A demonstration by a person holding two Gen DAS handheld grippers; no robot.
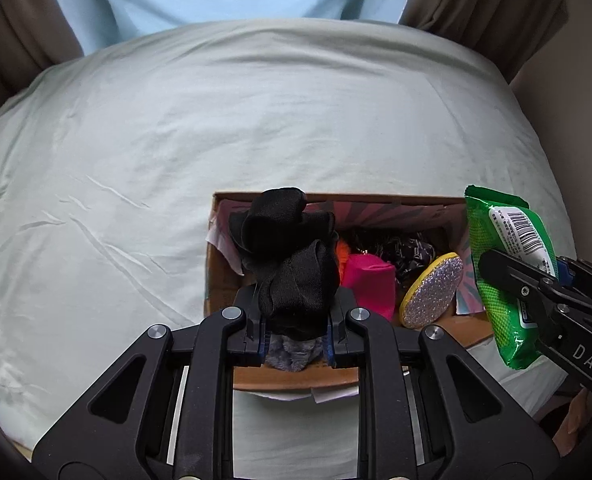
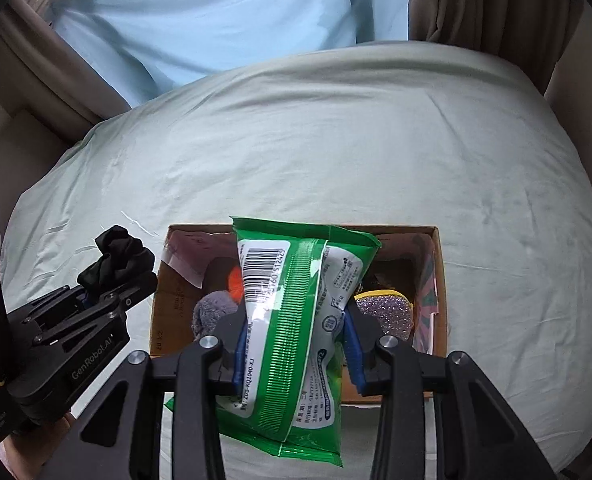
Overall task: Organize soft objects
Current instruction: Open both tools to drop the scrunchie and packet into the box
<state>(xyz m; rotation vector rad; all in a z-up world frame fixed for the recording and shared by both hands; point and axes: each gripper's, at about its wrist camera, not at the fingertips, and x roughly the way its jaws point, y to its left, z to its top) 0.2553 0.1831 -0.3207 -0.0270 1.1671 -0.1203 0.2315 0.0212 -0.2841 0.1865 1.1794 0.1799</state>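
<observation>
1. Cardboard box (image 1: 219, 280) sits open on a bed (image 1: 255, 120) covered by a pale green sheet, with blue and brown curtains (image 2: 215, 20) behind.
2. The left hand-held gripper (image 1: 296, 320) is clamped tight on a bundle of black cloth (image 1: 283, 256), which it holds above the left end of the box.
3. The right hand-held gripper (image 2: 296, 344) grips a green pack of wet wipes (image 2: 291, 320) between its blue pads; the pack hangs over the middle of the box.
4. Inside the box lie a grey fluffy item (image 2: 211, 312), an orange piece (image 2: 235, 280), a pink cloth (image 1: 370, 280), a dark patterned bundle (image 1: 408, 252) and a glittery oval pad with a yellow rim (image 1: 432, 292), which leans near the right end.
</observation>
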